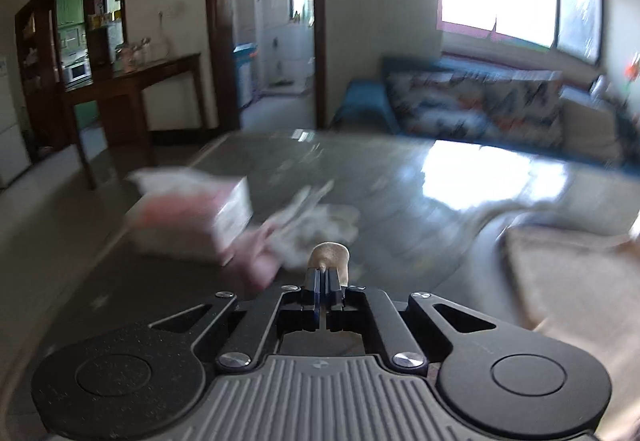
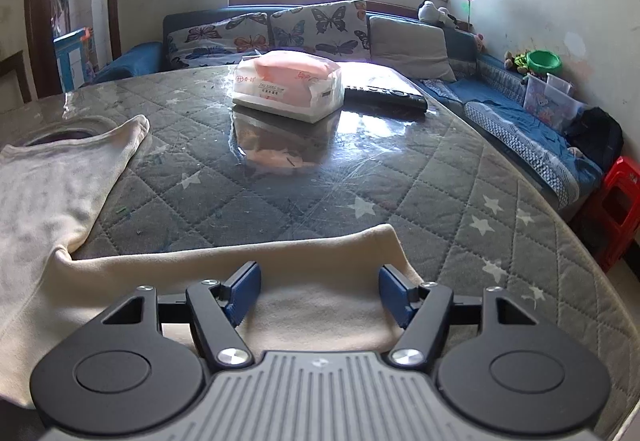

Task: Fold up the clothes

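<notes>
Cream cloth lies right under your right claw (image 2: 319,291), whose blue fingers (image 2: 245,291) stand wide apart over a sleeve-like strip of the garment (image 2: 36,193), gripping nothing. That garment is the biggest thing before you: it spreads across the near left part of the worktop (image 2: 400,177), its body on the left and the strip running along the near edge to a rounded end just past the right finger. The worktop itself is a grey quilted cover with pale stars under a glossy clear sheet. Towards its far side sits a pink and white pack of tissues (image 2: 290,85), well apart from the garment, with a dark remote (image 2: 384,95) lying just beside it on the right. Your left claw (image 1: 325,273) is pressed shut on a small bunch of the same cream cloth (image 1: 330,257), which pokes out beyond the fingertips; that view is smeared with motion blur, so little else is sharp. You can still make out the tissue pack (image 1: 192,213) to the left of the claw and more of the garment (image 1: 568,273) lying at the right.
</notes>
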`<state>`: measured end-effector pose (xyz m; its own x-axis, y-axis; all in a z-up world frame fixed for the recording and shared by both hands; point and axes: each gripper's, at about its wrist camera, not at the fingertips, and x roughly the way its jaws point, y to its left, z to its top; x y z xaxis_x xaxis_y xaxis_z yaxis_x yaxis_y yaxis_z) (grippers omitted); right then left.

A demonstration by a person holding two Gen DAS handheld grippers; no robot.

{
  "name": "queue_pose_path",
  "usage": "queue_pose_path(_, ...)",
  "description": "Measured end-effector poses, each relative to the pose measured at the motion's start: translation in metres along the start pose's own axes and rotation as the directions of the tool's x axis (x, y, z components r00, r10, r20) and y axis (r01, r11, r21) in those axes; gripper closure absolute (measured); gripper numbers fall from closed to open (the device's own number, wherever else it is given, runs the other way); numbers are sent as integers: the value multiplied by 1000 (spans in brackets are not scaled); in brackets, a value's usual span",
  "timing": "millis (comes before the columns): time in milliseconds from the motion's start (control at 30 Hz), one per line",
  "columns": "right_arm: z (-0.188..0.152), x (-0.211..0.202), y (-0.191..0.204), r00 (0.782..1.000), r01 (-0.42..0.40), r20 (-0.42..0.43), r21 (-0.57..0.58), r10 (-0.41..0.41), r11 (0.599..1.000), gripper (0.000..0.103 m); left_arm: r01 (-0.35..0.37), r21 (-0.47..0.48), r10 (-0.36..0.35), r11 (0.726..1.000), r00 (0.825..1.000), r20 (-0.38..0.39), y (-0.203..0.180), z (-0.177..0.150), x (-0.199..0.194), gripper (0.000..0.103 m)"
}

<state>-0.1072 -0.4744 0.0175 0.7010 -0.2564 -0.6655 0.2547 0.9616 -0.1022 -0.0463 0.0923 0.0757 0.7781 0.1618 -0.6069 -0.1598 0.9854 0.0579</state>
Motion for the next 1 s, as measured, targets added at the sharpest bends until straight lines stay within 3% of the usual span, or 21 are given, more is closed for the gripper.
queue_pose_path(100,3,-7,7,1000,2,8,-55,-1,998,37,-42,14,43,999,997,-71,6,-14,11,99)
queue_pose_path(167,5,-16,16,999,-32,16,-91,34,995,37,-62,25,63,998,995,-77,4,-18,9,92)
queue_pose_path(300,11,-37,41,989,-141,23,-174,147,975,37,-96,61,98,994,994,-42,-12,-17,-1,87)
queue_pose_path(400,13,-49,68,963,-260,4,-230,268,938,37,-14,68,16,998,1000,-24,-28,-13,-12,87)
queue_pose_path(500,8,-53,88,945,-319,-20,-274,327,907,37,126,89,-124,988,992,-29,-52,-14,-20,87)
queue_pose_path(700,-2,-61,129,900,-425,-74,-357,429,832,37,383,178,-369,906,923,-106,-118,-32,-26,87)
queue_pose_path(833,-10,-65,156,864,-491,-114,-407,490,770,37,470,233,-448,851,882,-145,-150,-46,-28,86)
queue_pose_path(1000,-22,-70,166,845,-523,-153,-439,513,731,37,492,283,-451,823,870,-199,-163,-66,-27,83)
